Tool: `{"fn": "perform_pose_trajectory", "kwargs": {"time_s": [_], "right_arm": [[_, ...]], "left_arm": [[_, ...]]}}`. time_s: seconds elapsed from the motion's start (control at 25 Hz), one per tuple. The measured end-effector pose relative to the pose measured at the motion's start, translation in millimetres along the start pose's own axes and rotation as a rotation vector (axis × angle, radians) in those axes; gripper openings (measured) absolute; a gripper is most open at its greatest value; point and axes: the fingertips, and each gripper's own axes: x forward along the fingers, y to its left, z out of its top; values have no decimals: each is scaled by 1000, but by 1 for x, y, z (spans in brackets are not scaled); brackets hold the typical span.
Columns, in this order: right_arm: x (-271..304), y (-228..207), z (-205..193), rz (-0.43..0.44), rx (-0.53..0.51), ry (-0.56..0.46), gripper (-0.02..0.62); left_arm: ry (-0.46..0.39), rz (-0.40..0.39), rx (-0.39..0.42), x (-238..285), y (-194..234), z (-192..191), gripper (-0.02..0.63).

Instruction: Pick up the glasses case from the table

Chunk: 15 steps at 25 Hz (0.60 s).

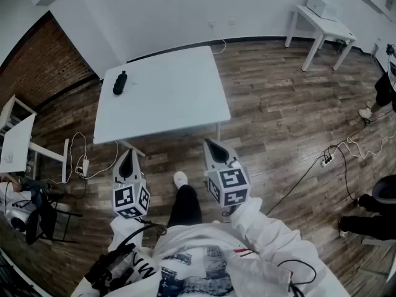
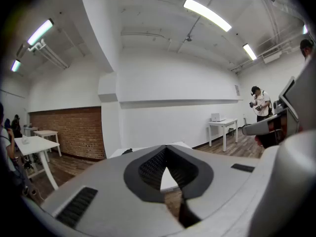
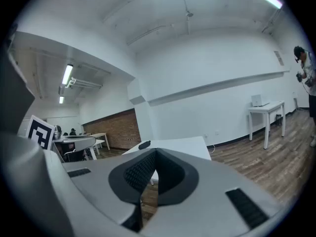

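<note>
The black glasses case [image 1: 119, 82] lies near the far left corner of the white table [image 1: 173, 98]. Both grippers hover over the wooden floor short of the table's near edge, far from the case. My left gripper [image 1: 129, 156] points toward the table with its jaws together and nothing between them. My right gripper [image 1: 211, 146] is likewise shut and empty. In the left gripper view the case [image 2: 127, 151] is a small dark shape just beyond the left gripper [image 2: 166, 148]. In the right gripper view the case [image 3: 144, 144] sits on the table [image 3: 185, 144] beyond the right gripper [image 3: 155, 153].
A small white table [image 1: 322, 18] with a white box stands at the back right, another white table [image 1: 15, 144] at the left. Cables [image 1: 83, 159] and a power strip [image 1: 326, 159] lie on the floor. A person [image 1: 383, 91] stands at the right edge.
</note>
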Motion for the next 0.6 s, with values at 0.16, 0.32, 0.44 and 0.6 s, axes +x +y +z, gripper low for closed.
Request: {"fn": "perform_pose_trajectory", "kwargs": {"time_s": [0.16, 0.32, 0.44, 0.6], "right_arm": [[70, -9, 0, -11, -14, 26, 6], [154, -24, 17, -24, -22, 51, 6], [224, -24, 49, -36, -28, 44, 6], [302, -4, 85, -16, -34, 24, 6]], "left_arm": [[-13, -3, -5, 69, 32, -2, 21], [-19, -35, -18, 154, 64, 4, 21], [-16, -74, -14, 218, 91, 22, 21], [-28, -94, 26, 284, 140, 46, 21]]}}
